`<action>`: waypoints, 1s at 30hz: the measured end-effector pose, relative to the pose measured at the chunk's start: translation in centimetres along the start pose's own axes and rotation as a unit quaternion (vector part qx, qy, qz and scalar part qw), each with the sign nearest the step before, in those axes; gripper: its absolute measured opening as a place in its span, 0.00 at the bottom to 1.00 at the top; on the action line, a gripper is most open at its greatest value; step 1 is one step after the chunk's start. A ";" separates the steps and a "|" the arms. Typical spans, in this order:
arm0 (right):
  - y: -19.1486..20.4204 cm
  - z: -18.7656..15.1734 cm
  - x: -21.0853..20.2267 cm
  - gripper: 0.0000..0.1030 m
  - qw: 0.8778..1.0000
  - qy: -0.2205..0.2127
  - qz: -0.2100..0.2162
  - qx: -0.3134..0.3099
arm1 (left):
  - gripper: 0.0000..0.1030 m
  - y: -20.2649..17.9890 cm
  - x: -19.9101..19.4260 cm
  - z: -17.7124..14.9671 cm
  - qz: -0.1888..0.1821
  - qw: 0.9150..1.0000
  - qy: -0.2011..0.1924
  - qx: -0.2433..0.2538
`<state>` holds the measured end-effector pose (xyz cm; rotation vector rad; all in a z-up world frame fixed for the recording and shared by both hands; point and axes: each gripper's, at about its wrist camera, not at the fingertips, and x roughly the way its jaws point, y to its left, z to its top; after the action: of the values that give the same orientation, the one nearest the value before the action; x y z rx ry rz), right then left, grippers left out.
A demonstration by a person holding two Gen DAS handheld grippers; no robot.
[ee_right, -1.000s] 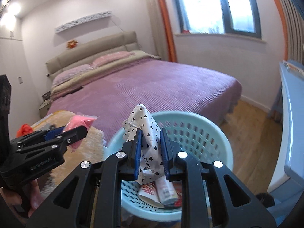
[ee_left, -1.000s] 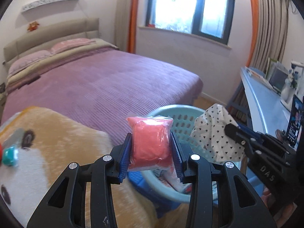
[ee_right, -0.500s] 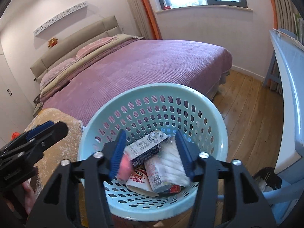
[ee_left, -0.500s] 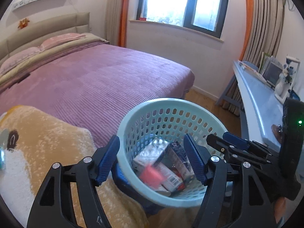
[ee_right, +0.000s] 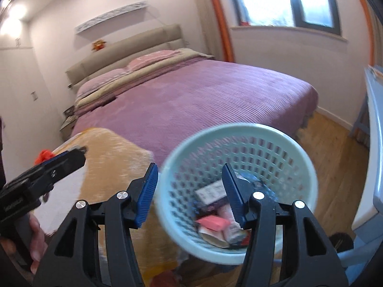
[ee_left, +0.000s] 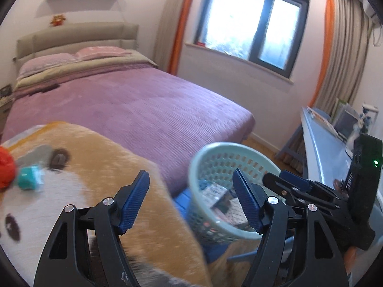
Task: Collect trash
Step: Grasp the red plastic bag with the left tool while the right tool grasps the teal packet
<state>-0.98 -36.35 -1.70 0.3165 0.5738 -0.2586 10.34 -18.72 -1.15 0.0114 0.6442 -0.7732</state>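
Observation:
A pale blue perforated basket (ee_right: 239,129) holds several wrappers, with a pink packet (ee_right: 213,222) on top. It also shows in the left wrist view (ee_left: 198,157). My left gripper (ee_left: 191,203) is open and empty above the orange plush blanket (ee_left: 95,157), left of the basket. My right gripper (ee_right: 189,193) is open and empty over the basket's near rim. A red crumpled item (ee_left: 6,172) and a teal item (ee_left: 28,175) lie on the blanket at the far left. The red item also shows in the right wrist view (ee_right: 44,155).
A bed with a purple cover (ee_left: 134,105) lies behind the blanket and basket. A light blue desk (ee_left: 328,143) with books and a monitor runs along the right. Wood floor (ee_right: 335,148) lies right of the bed.
Both grippers opened and dropped the pink packet and the heart-print wrapper into the basket. Both have since swung left, away from the basket, toward the blanket.

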 end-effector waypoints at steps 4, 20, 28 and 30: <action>4.3 0.4 -0.1 0.52 0.999 -0.003 0.026 -0.036 | 0.69 3.4 -2.6 0.4 0.030 0.999 -0.020 -0.025; 19.7 0.3 6.6 0.54 0.980 0.067 0.127 -0.138 | 0.79 22.2 -9.8 2.2 0.248 0.960 -0.045 -0.118; 24.4 0.1 10.5 0.54 0.968 0.108 0.151 -0.170 | 0.83 29.9 -6.1 1.6 0.214 0.959 0.018 -0.185; 25.3 0.4 11.1 0.54 0.966 0.111 0.155 -0.175 | 0.83 30.7 -5.4 0.9 0.201 0.959 0.024 -0.200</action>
<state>16.38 -14.88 -2.13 0.0888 0.7680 0.1849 28.02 6.81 -4.21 -0.2047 0.8047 -0.2425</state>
